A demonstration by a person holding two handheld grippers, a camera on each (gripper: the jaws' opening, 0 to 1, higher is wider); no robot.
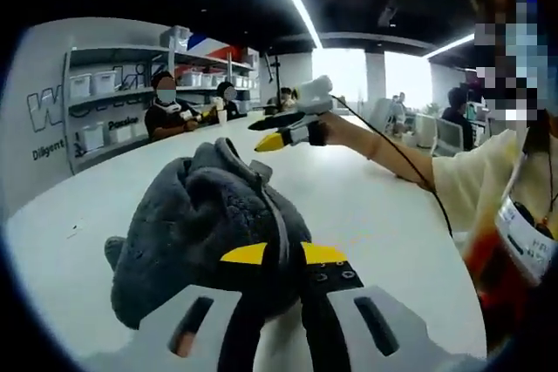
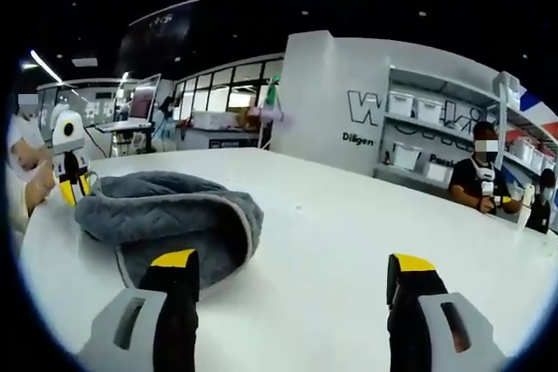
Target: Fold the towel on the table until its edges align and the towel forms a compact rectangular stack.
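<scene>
A dark grey quilted towel [image 1: 196, 233] lies bunched in a heap on the white table [image 1: 366, 206]. My left gripper [image 1: 283, 254] is at its near side, yellow tips close together and shut on a fold of the towel's edge. In the right gripper view the towel [image 2: 166, 211] is a loose, rounded fold to the left, and the left gripper [image 2: 74, 187] touches its far left end. My right gripper [image 2: 292, 260] stands open, its jaws wide apart over bare table to the right of the towel. In the left gripper view the right gripper [image 1: 266, 132] hovers above the table beyond the towel.
The person holding the grippers [image 1: 488, 180] stands at the table's right edge. Two people [image 1: 166, 106] sit at the far side with a cup [image 1: 221, 116]. Shelves with white bins [image 2: 418, 111] line the wall behind. Bare tabletop [image 2: 366, 206] spreads right of the towel.
</scene>
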